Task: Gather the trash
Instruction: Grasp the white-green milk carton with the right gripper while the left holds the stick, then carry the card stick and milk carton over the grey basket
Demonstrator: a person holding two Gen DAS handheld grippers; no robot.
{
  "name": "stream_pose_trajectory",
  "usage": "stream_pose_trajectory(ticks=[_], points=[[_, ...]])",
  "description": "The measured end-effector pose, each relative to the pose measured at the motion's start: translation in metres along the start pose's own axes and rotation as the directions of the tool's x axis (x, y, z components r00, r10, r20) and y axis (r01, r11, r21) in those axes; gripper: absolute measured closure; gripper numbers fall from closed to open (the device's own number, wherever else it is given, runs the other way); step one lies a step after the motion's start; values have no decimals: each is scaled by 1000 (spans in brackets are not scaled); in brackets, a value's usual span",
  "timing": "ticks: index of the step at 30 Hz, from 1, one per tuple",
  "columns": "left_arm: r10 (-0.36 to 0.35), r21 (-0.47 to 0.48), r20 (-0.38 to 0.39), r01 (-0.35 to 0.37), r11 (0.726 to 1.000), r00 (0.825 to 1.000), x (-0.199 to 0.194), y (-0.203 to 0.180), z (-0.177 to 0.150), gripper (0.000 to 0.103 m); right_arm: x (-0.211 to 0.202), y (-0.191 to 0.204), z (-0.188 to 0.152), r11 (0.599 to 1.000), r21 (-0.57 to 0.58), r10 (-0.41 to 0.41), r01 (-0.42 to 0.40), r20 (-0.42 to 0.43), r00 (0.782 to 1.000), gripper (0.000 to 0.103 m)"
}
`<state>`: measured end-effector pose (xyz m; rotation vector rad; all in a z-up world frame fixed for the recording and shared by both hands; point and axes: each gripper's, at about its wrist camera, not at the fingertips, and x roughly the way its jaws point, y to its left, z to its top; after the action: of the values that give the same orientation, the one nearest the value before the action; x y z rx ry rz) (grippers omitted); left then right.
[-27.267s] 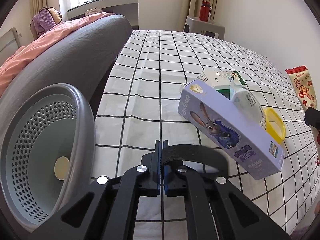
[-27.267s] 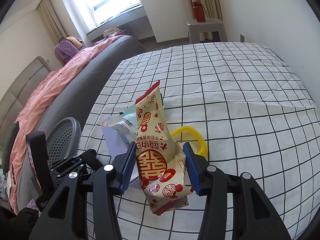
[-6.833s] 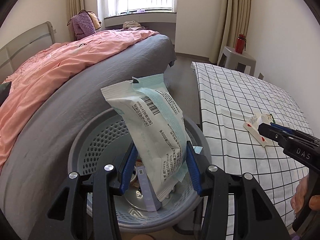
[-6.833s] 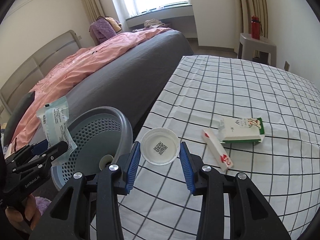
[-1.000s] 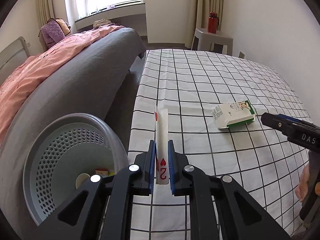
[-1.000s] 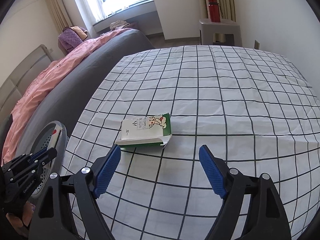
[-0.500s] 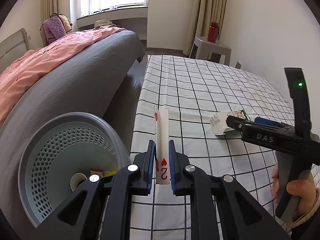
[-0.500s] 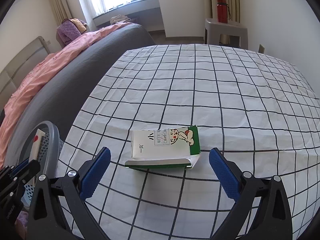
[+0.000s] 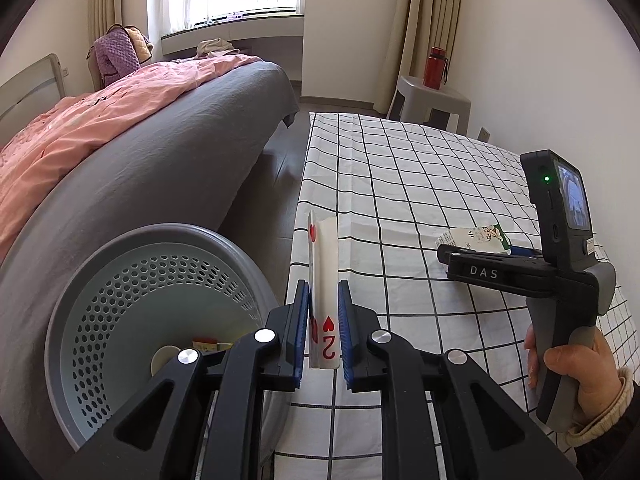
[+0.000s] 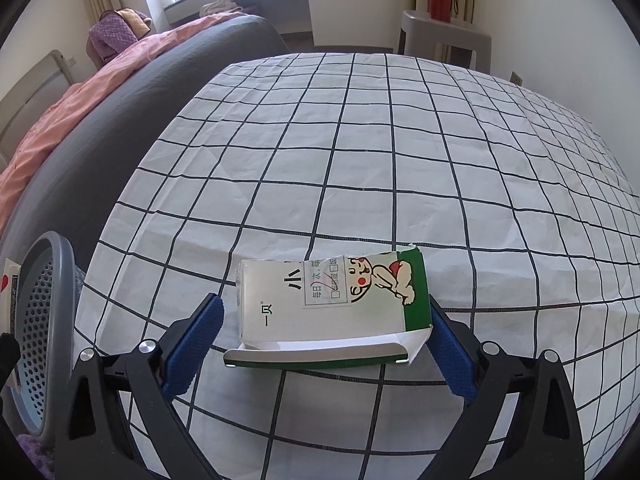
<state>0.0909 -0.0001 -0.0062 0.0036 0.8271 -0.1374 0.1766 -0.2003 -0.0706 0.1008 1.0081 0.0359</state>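
Observation:
My left gripper is shut on a white card box with red hearts, held upright beside the grey perforated trash basket, which holds earlier trash. My right gripper is open, its blue pads on either side of a white and green carton that lies flat on the checked tablecloth. The carton also shows in the left wrist view, behind the right gripper. The basket's rim shows in the right wrist view at far left.
A grey bed with a pink quilt runs along the left. A grey stool with a red bottle stands behind the table. A white wall is at the right.
My right gripper has moved forward and down so its open jaws now straddle the carton. My left gripper still holds the card box and has shifted slightly toward the basket.

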Motion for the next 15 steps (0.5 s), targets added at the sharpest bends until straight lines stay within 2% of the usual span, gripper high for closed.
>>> stream_pose_trajectory(ticks=[1, 4, 15], points=[[2, 0, 0, -2, 1000, 1000, 0, 2, 0, 89, 0, 0, 1, 1000, 0, -1, 1, 1, 1000, 20], [12, -2, 0, -12, 1000, 1000, -1, 5, -1, 89, -4, -1, 0, 1000, 2, 18, -18, 11, 1000, 22], [56, -23, 23, -55, 998, 998, -11, 25, -1, 89, -49, 16, -6, 997, -2, 79, -79, 88, 993, 22]])
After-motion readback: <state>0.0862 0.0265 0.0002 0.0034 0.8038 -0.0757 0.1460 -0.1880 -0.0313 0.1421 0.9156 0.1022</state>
